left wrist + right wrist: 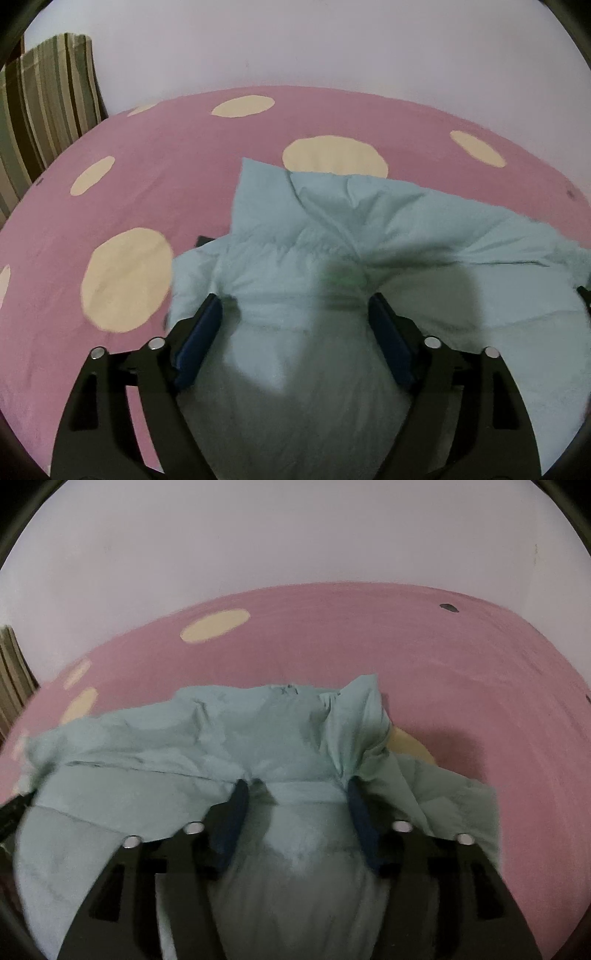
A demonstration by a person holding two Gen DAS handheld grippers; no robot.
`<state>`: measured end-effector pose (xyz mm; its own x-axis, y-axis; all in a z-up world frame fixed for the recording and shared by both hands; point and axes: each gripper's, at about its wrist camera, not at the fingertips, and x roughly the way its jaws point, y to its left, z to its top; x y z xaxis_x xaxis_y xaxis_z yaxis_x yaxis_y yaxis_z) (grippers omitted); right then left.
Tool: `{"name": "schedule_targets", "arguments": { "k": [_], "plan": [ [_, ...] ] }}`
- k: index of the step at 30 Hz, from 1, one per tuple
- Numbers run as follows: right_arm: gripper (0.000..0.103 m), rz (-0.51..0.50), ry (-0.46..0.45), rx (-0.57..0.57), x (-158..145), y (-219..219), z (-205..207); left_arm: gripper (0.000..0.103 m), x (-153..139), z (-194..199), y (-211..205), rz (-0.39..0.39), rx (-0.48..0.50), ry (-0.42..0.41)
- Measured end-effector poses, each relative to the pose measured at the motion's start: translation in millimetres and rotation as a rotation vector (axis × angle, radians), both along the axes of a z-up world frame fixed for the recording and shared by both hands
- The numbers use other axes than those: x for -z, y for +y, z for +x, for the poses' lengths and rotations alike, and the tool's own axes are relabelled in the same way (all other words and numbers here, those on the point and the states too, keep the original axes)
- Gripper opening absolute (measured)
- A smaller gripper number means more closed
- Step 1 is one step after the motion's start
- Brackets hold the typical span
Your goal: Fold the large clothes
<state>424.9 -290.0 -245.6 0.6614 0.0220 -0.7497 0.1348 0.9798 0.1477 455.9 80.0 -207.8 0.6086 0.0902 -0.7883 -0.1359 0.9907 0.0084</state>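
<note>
A large light blue garment (332, 229) lies crumpled on a pink bed sheet with cream dots (129, 206). My left gripper (295, 299) is open, its blue-padded jaws spread wide over the cloth near the garment's left edge. In the right wrist view the same garment (258, 731) is bunched up, with a raised fold at its right side. My right gripper (297, 786) is open, its jaws on either side of a flat band of the cloth. Neither gripper holds the fabric.
The pink sheet (461, 701) stretches back to a plain pale wall (295, 44). A striped cushion (48, 99) stands at the far left. A small dark spot (448, 607) lies on the sheet at the far right.
</note>
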Motion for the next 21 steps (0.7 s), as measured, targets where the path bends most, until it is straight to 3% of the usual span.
{"name": "schedule_targets", "arguments": {
  "k": [4,6,9,14,16,20,21],
  "plan": [
    [0.077,0.046,-0.057,0.030,-24,-26,-30,0.091,-21,-29,26,-0.054,-0.045,-0.045],
    [0.079,0.078,-0.054,0.053,-27,-42,-41,0.091,-23,-42,42,-0.126,-0.064,-0.031],
    [0.079,0.161,-0.016,0.085,-18,-68,-52,0.092,-13,-53,59,-0.244,-0.080,0.008],
    [0.079,0.260,0.056,0.128,8,-88,-63,0.092,12,-58,63,-0.369,-0.056,0.080],
    [0.080,0.312,0.080,0.130,21,-91,-63,0.092,19,-57,62,-0.390,-0.059,0.089],
    [0.080,0.310,0.066,0.116,24,-89,-59,0.091,20,-56,58,-0.404,-0.044,0.064],
    [0.080,0.316,0.070,0.104,24,-85,-60,0.081,20,-56,57,-0.411,-0.033,0.062]
  ]
}}
